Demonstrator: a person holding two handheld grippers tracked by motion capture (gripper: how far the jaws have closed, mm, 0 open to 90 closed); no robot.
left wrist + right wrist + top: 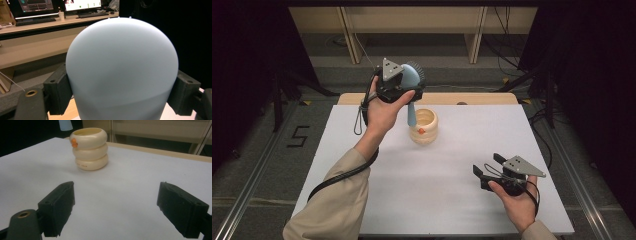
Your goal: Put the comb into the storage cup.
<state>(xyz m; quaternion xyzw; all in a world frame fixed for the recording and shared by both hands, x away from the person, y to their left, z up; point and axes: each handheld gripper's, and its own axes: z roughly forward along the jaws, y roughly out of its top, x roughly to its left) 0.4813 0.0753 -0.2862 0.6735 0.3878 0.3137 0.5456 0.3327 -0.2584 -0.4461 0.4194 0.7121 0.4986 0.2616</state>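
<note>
High view overlooks the table; right gripper view skims it closely.

The cream ringed cup stood alone on the far middle of the white table, the one obstacle on its surface. Just above the cup's left rim hung the blue brush, clamped in the left gripper, crowding that approach. Between the cup and the right gripper, whose jaws stood apart, the tabletop lay bare.
</note>
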